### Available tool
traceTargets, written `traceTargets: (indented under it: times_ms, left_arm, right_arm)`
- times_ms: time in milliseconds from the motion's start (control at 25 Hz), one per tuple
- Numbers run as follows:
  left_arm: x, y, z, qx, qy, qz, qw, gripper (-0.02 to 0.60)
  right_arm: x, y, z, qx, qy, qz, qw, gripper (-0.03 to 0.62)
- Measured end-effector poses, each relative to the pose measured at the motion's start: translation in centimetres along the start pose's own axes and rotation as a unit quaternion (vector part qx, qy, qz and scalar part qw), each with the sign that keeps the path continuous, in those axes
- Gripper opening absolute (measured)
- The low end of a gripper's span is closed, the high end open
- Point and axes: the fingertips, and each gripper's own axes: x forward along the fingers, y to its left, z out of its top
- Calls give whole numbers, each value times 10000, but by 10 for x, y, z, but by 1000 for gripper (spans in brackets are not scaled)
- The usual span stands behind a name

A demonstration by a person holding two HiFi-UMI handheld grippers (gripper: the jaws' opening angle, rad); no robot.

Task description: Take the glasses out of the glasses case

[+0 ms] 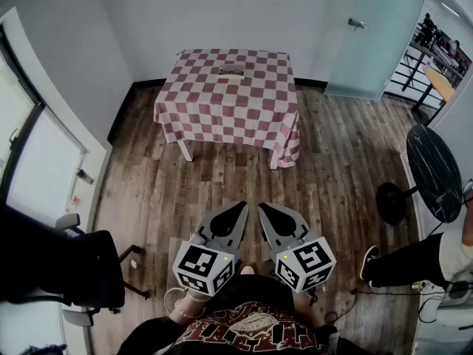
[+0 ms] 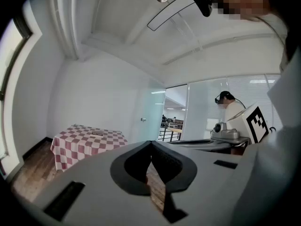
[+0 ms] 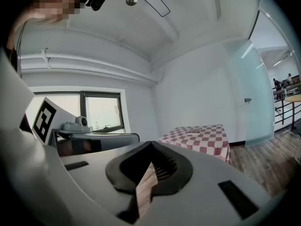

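A small dark glasses case (image 1: 231, 70) lies near the far edge of a table with a red-and-white checked cloth (image 1: 222, 113), far across the room. Both grippers are held close to my body, well short of the table. In the head view the left gripper (image 1: 243, 205) and the right gripper (image 1: 261, 206) point at the table, each with its jaws closed tip to tip on nothing. The table (image 2: 87, 140) and the case (image 2: 97, 133) show small in the left gripper view. The right gripper view shows the table (image 3: 202, 138) and the case (image 3: 194, 132) too. No glasses are visible.
Wood floor lies between me and the table. A black office chair (image 1: 77, 268) stands at my left. A round black table (image 1: 436, 172) and a seated person's leg (image 1: 403, 261) are at my right. A glass door (image 1: 373, 35) is at the back right.
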Motion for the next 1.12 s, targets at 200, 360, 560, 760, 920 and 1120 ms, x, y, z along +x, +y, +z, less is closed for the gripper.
traceTargets:
  times_ms: [200, 360, 560, 760, 920, 1120]
  left_arm:
    - [2, -6, -6, -92, 55, 42, 9999, 9]
    - [3, -8, -13, -60, 148, 40, 9999, 9]
    - [7, 3, -22, -161, 305, 114, 9993, 9]
    - [21, 25, -21, -255, 302, 152, 9991, 9]
    - [41, 46, -14, -159, 266, 131, 9994, 9]
    - [72, 74, -4, -146, 283, 2, 9995, 9]
  right_arm:
    - [-8, -5, -3, 42, 5, 21, 10000, 18]
    - [-9, -7, -6, 69, 44, 150, 9999, 18]
    - [1, -9, -11, 75, 241, 333, 9991, 20]
    - [20, -19, -9, 11, 325, 312, 9990, 20]
    - [43, -31, -5, -39, 367, 263, 9990, 20]
    - [79, -51, 10, -142, 369, 187, 9990, 20]
